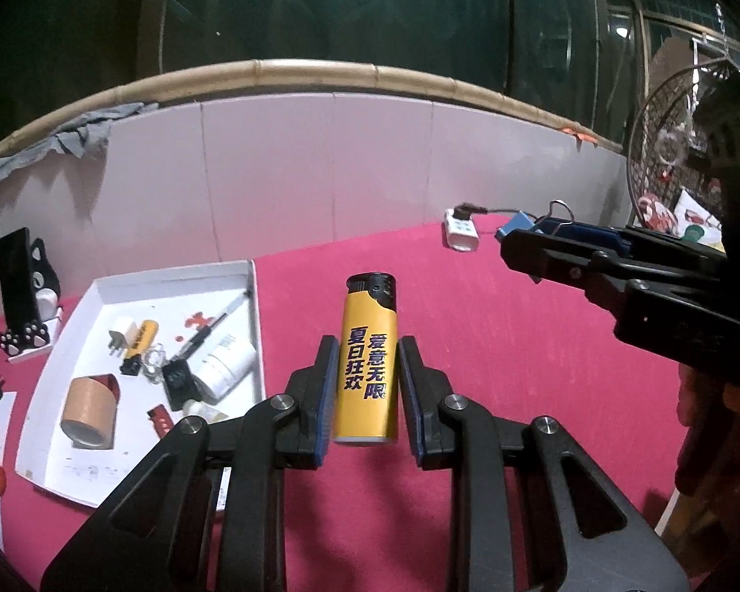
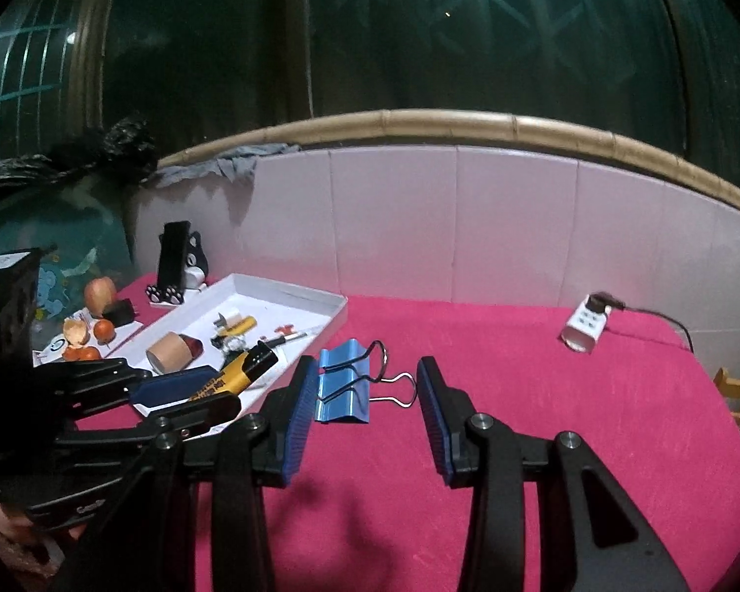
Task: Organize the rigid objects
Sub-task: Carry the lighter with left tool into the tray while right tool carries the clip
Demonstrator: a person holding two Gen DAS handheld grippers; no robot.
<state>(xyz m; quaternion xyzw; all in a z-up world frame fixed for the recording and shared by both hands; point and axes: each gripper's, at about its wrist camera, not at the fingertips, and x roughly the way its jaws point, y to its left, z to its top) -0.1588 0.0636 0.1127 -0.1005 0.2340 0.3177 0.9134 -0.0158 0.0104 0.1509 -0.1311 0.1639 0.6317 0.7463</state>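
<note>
A yellow lighter [image 1: 367, 360] with a black cap stands between the fingers of my left gripper [image 1: 367, 345], held above the pink table; the pads press its sides. It also shows in the right wrist view [image 2: 239, 375], held by the left gripper beside the tray. My right gripper [image 2: 367, 385] is open around a blue binder clip [image 2: 343, 385] lying on the pink cloth, its left pad near the clip, wire handles toward the right pad. The white tray [image 1: 251, 296] to the left holds a tape roll [image 1: 89, 409], a second yellow lighter [image 1: 140, 338], a pen, a white tube and small items.
A white power adapter [image 2: 584, 328] with a black cable lies at the back right. A black cat-shaped phone stand [image 1: 24, 291] stands left of the tray. Oranges and peel [image 2: 86, 335] lie at the far left. A white tiled wall bounds the table behind.
</note>
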